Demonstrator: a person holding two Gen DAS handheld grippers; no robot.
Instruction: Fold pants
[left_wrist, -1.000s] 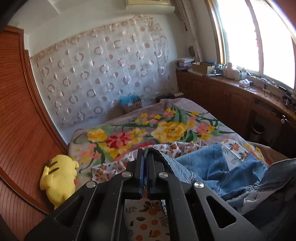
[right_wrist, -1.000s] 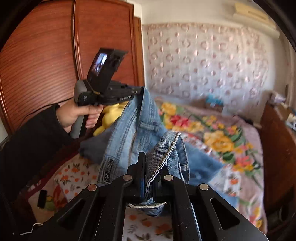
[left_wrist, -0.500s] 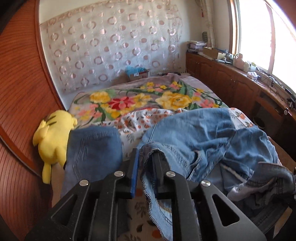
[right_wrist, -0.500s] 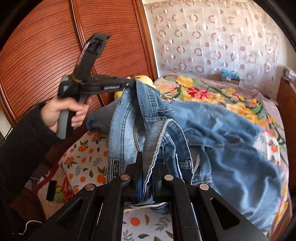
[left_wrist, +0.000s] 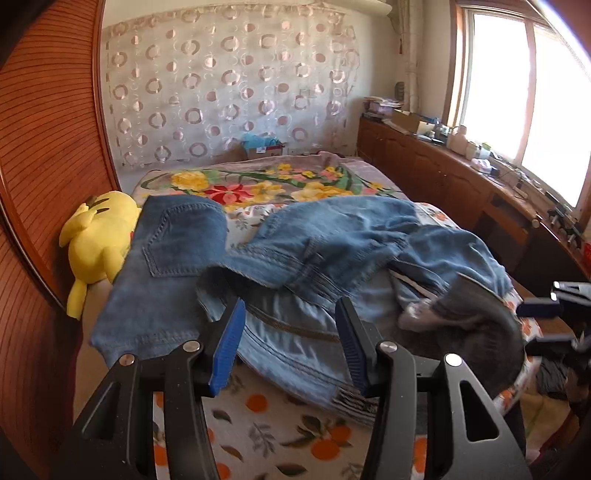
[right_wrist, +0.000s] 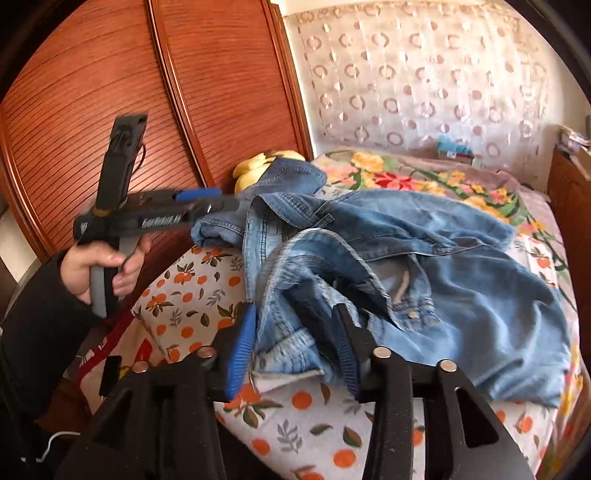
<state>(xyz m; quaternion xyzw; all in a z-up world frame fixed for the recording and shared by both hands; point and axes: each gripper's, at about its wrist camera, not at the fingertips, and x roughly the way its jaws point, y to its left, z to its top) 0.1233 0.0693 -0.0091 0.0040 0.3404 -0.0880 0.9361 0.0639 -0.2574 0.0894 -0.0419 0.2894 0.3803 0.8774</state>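
The blue denim pants (left_wrist: 332, 240) lie crumpled across the bed, one back pocket facing up at the left. My left gripper (left_wrist: 290, 332) hovers just above the waistband. Its jaws are opening and the blue pads (left_wrist: 229, 343) touch no cloth. In the right wrist view the pants (right_wrist: 443, 266) spread to the right. My right gripper (right_wrist: 293, 343) is opening too, with a loose, blurred fold of waistband between its pads, not pinched. The left gripper (right_wrist: 214, 201) shows there in a hand (right_wrist: 99, 266), at the far waist corner.
A yellow plush toy (left_wrist: 96, 243) lies against the wooden wardrobe (left_wrist: 37, 147) at the bed's left side. Under the pants are an orange-print sheet (left_wrist: 295, 424) and a floral blanket (left_wrist: 258, 188). A low wooden cabinet (left_wrist: 461, 184) with clutter runs under the window on the right.
Both grippers were shut on the waistband, holding the pants up. They came down toward the bed, both jaws have spread apart, and the pants have dropped onto the sheet.
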